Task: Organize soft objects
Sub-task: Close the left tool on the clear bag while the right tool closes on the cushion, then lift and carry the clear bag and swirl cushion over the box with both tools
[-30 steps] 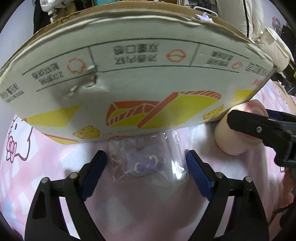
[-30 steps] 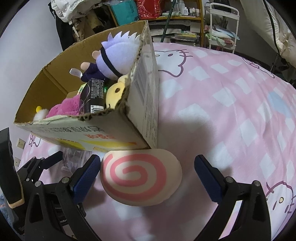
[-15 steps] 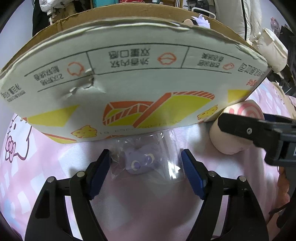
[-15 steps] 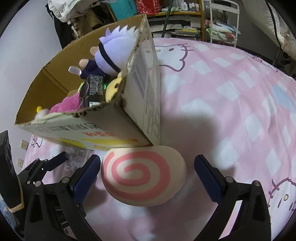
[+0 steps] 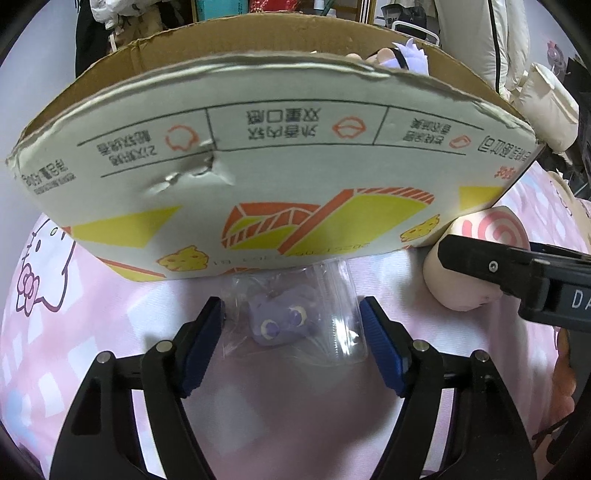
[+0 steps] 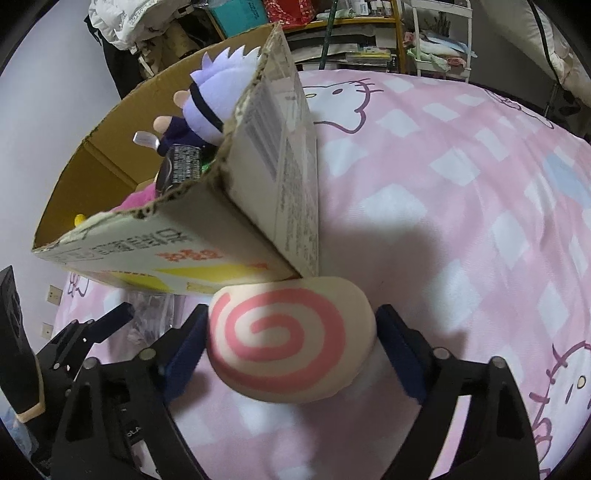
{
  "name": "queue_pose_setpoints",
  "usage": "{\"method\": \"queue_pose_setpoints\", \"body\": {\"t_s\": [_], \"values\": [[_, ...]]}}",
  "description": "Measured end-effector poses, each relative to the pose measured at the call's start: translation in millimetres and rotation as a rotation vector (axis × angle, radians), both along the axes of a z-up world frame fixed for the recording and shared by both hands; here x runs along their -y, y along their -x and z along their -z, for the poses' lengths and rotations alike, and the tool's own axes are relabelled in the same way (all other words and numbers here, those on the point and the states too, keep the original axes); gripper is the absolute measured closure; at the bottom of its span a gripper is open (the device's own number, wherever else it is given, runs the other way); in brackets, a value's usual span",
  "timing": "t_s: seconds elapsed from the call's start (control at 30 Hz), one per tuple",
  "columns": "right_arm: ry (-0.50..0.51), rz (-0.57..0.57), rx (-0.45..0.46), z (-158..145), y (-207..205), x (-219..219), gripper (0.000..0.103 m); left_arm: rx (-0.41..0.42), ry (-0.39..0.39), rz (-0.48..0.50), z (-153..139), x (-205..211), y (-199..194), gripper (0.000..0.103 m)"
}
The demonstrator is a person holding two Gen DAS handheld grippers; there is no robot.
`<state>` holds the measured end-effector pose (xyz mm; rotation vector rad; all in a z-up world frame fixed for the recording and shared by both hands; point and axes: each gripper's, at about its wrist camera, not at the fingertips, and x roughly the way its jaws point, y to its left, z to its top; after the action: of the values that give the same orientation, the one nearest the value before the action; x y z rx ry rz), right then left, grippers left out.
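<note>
A small purple plush in a clear plastic bag [image 5: 282, 322] lies on the pink bedspread against the foot of a cardboard box [image 5: 280, 177]. My left gripper [image 5: 293, 341] is open, its blue pads on either side of the bag, close to its edges. A cream roll-shaped plush with a pink spiral [image 6: 291, 339] lies at the box's corner; it also shows in the left wrist view [image 5: 480, 240]. My right gripper [image 6: 291, 354] is closed onto its two sides. The box [image 6: 236, 206] holds a purple-haired doll [image 6: 218, 99] and a pink plush [image 6: 138, 199].
The pink Hello Kitty bedspread [image 6: 461, 206] stretches to the right of the box. Shelves with clutter [image 6: 351, 33] stand behind the bed. A white pillow or cushion [image 5: 546, 103] is at the far right of the left wrist view.
My left gripper has moved forward so its pads flank the bagged plush and has narrowed. My right gripper has moved forward and closed onto the spiral roll plush.
</note>
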<state>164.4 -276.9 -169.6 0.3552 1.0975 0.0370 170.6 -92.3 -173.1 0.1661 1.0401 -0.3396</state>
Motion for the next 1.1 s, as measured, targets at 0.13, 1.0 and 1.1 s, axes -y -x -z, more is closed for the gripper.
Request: {"method": "queue_pose_setpoints", "body": {"t_s": [0.13, 1.0, 1.1], "values": [[0.014, -0.002, 0.008, -1.8, 5.0, -4.3, 0.022, -0.003, 0.004, -0.017, -2.8, -4.0, 4.1, 0.030], [0.115, 0.066, 0.163, -46.9, 43.5, -7.1, 0.051, 0.132, 0.046, -0.057, -56.3, -35.7, 33.8, 0.031], [0.114, 0.075, 0.227, -61.4, 53.0, -7.7, 0.051, 0.219, 0.063, -0.058, -75.7, -40.1, 45.9, 0.031]]}}
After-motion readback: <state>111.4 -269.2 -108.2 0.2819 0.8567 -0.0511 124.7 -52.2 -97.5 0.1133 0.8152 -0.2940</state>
